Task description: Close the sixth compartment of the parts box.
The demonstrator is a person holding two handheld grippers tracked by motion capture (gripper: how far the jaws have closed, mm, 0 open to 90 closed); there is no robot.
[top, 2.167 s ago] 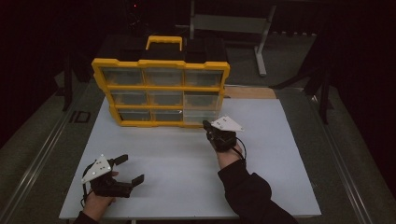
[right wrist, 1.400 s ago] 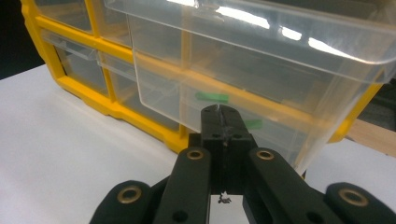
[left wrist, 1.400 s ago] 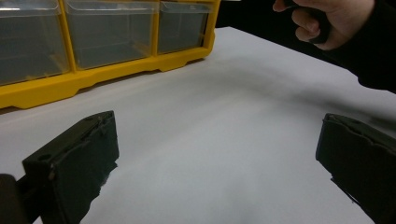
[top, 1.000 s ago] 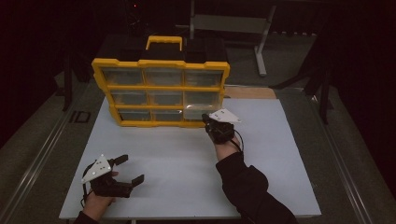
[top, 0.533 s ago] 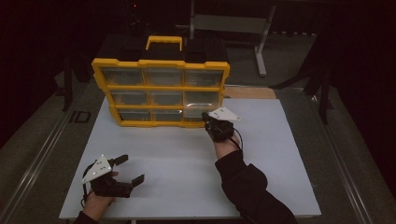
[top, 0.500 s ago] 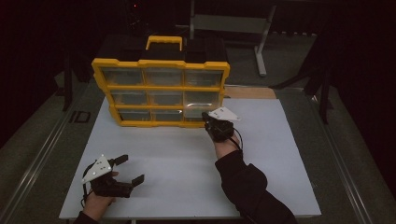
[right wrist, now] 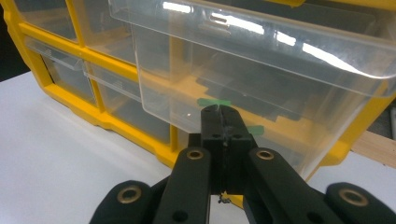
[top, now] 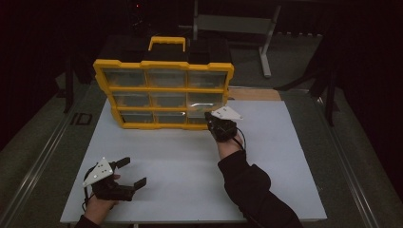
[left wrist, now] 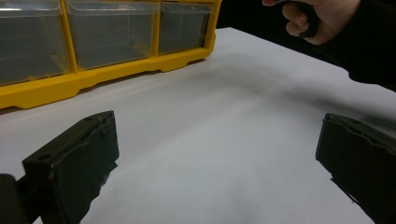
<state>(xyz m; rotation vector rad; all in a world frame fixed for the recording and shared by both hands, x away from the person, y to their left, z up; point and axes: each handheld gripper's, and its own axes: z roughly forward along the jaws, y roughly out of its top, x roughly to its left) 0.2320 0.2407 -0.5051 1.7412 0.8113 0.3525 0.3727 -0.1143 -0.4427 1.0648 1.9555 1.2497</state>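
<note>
A yellow organizer [top: 161, 90] with clear plastic drawers stands upright at the back of the white board. Its right-hand middle drawer [right wrist: 261, 74] sticks out of the frame toward me. My right gripper [top: 209, 116] is shut, and its tips [right wrist: 219, 112] rest against that drawer's clear front wall by a green tape mark. Whether a thin lip is pinched between the jaws I cannot tell. My left gripper [top: 132, 172] lies low at the front left of the board, open, with bare white surface between its jaws [left wrist: 217, 135].
The white board [top: 190, 156] lies on a dark table with rails along both sides. A wooden strip [top: 254, 94] sits behind the board at the right. A grey metal stand [top: 228, 23] is beyond the organizer. The other hand [left wrist: 317, 18] is in the left gripper view's top right.
The right gripper has edged a little up toward the organizer's right side and then held still. The left gripper has not moved.
</note>
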